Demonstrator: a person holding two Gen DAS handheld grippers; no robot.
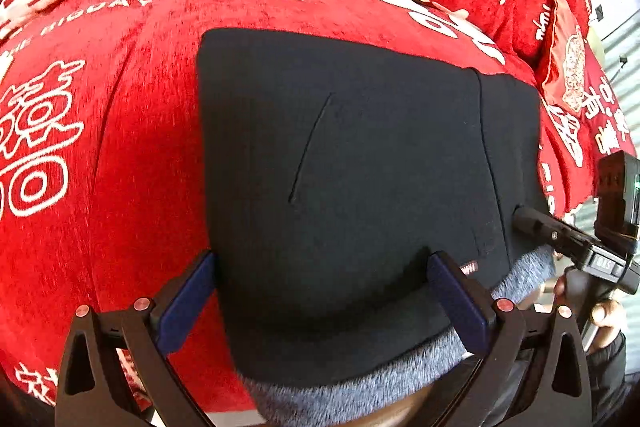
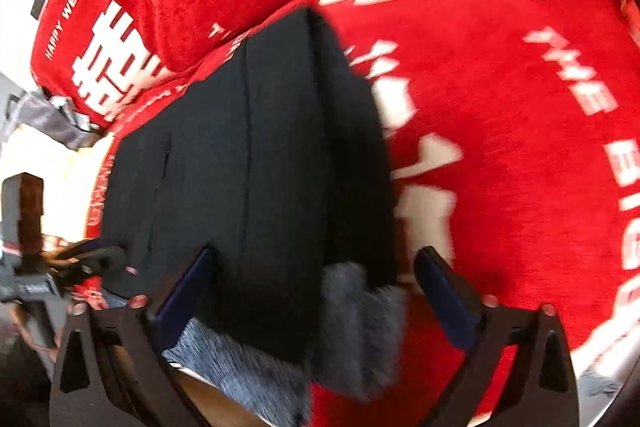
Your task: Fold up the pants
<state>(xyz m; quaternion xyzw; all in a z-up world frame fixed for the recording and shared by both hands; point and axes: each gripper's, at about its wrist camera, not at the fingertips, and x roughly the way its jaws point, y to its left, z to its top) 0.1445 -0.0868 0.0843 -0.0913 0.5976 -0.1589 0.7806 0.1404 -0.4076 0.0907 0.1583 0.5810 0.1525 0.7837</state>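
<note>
Left wrist: pants [image 1: 360, 167] edge between spread jaws.

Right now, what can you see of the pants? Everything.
The black pants lie folded into a flat, compact block on the red printed sofa cover. The outer fabric looks smooth and matte; a grey fleecy lining shows along the near edge. A short slanted pocket slit and lengthwise seams mark the top, with a small label near the edge. The open left gripper and open right gripper straddle the near edge; neither is gripping.
</note>
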